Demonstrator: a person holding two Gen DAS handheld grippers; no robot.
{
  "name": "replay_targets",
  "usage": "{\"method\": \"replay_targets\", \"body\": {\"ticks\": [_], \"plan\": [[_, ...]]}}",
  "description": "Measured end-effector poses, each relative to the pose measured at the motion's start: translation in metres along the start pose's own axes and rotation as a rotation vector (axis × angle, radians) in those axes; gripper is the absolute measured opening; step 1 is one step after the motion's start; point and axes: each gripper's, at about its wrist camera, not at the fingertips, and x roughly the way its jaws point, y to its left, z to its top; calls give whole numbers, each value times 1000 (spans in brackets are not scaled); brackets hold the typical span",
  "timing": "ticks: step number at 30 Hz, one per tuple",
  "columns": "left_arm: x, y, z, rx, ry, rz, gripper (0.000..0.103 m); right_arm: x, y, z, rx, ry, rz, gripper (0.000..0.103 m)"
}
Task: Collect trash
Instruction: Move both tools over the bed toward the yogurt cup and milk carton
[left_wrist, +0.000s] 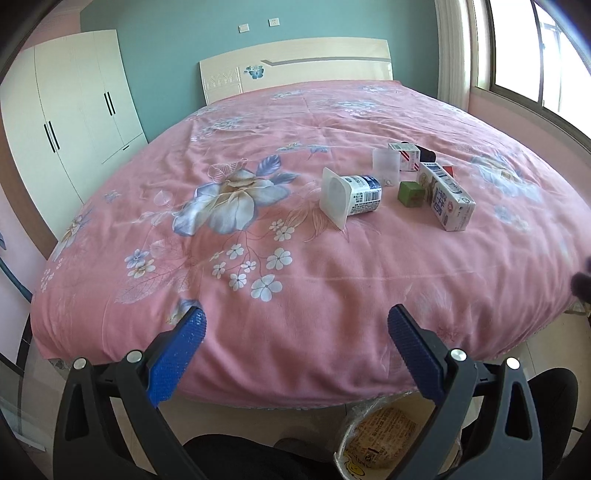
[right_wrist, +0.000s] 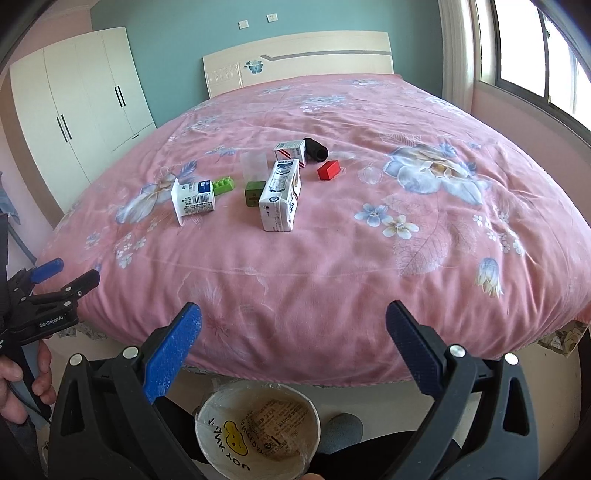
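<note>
1. On the pink flowered bedspread (right_wrist: 332, 258), going left to right in the right wrist view: a yogurt cup (right_wrist: 192, 198) on its side; a light green toy brick (right_wrist: 224, 185) just behind it; a clear plastic cup (right_wrist: 254, 165) upright; a dark green cube (right_wrist: 254, 193) just in front of that cup; a tall milk carton (right_wrist: 280, 195) lying flat, close beside the cube; a small striped box (right_wrist: 291, 150) behind the carton; a black cylinder (right_wrist: 315, 149) touching the box's right end; a red block (right_wrist: 328, 170) a little apart.
2. Below the bed's near edge sits a paper bowl (right_wrist: 258, 428), lined with clear plastic, its mouth facing up.
3. A white wardrobe (right_wrist: 74, 103) stands far left; the headboard (right_wrist: 295, 55) is at the far end; a window (right_wrist: 535, 55) is on the right.
4. Nothing lies between the grippers and the clutter but bare bedspread.
5. Left gripper (left_wrist: 295, 325): held low at the bed's foot, pointing across it; jaws spread wide, empty; a hand (right_wrist: 22, 373) grips its handle.
6. Right gripper (right_wrist: 293, 317): level beside it, just above the bowl; jaws wide apart, empty.
</note>
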Motion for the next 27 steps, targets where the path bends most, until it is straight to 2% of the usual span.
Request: {"method": "replay_targets", "body": {"ticks": [4, 16, 27], "plan": [[18, -5, 17, -9, 3, 1, 101, 16, 0, 14, -12, 0, -6, 98], [80, -28, 63, -78, 48, -94, 100, 73, -10, 59, -21, 16, -12, 98], [128, -36, 91, -108, 93, -117, 100, 122, -6, 73, -67, 25, -41, 98]]}}
